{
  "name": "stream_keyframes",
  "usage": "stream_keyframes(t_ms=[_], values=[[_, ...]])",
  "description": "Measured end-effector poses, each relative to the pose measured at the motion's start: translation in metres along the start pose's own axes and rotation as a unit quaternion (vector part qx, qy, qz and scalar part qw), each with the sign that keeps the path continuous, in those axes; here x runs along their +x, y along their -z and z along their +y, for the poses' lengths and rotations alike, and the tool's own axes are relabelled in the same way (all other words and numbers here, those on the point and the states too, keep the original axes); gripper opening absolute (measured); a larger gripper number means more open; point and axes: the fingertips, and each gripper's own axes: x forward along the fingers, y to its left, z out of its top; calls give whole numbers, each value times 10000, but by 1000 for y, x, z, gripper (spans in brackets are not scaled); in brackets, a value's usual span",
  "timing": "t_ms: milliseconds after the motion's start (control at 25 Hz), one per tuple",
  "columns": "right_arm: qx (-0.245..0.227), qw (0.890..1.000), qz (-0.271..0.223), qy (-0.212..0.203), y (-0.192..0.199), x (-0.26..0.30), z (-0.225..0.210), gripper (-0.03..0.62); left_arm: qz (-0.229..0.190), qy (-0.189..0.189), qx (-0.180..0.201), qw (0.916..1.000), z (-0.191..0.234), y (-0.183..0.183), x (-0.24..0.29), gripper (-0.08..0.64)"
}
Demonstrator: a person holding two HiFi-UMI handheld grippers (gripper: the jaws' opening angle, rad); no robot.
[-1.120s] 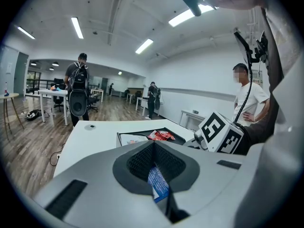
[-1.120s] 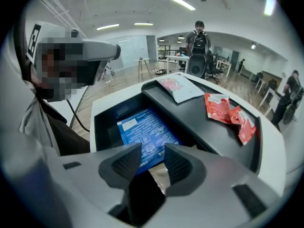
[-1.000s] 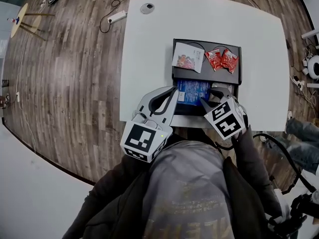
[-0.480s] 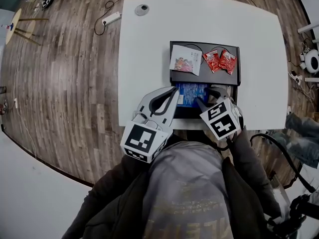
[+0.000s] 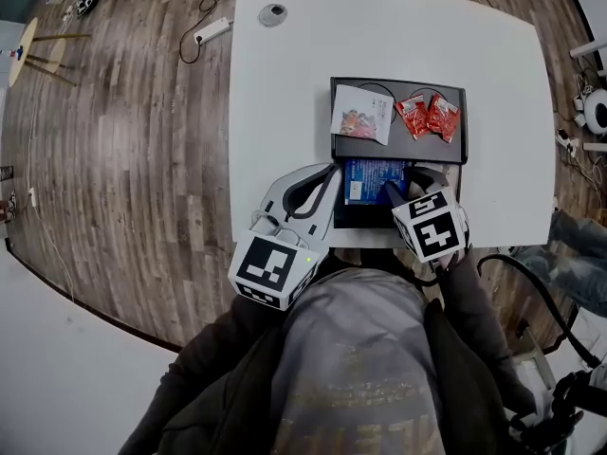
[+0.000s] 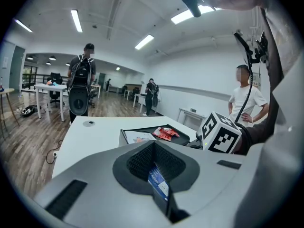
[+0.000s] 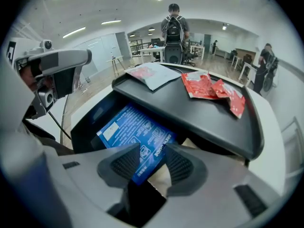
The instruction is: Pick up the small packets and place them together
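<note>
A black two-level tray (image 5: 455,150) stands on the white table (image 5: 285,93). On its upper level lie a white packet (image 5: 360,114) and two red packets (image 5: 427,117). A blue packet (image 5: 372,178) lies in the lower level. My left gripper (image 5: 334,190) is shut on the blue packet's left edge, and the packet (image 6: 159,184) shows as a thin strip between its pads. At the packet's right end is my right gripper (image 5: 398,186). Its jaws are opening, and the blue packet (image 7: 135,129) sits loosely between the spread pads.
The tray sits near the table's front edge, close to my body. A round grommet (image 5: 273,12) is at the table's far left corner. A power strip (image 5: 211,34) and cables lie on the wood floor. A person with a backpack (image 6: 81,87) stands beyond the table.
The right gripper's jaws have spread apart around the blue packet and it has shifted slightly right. The left gripper and the blue packet have stayed in place.
</note>
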Motion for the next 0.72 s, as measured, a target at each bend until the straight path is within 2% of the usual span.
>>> stream_keyframes(t_ms=[120,320,440,480,520,720], values=[[48,10000,-28,1,-1,1,1,158,27,13,-13,10000,3,2,-2,2],[-300,9994,-101,-143,-8,4,8,158,79,61,-48,9999,4,3,2,2],[-527,9985,-130,-80,-12,7,8,95,85,56,-58,9999,5,2,3,2],[-550,9983,-157,-80,-12,7,8,31,86,44,-63,9999,6,3,3,2],[-547,9982,-189,-134,-12,7,9,2,85,33,-68,9999,7,3,2,2],[-566,9961,-292,-607,-12,6,31,2,49,0,-63,10000,7,4,-3,2]])
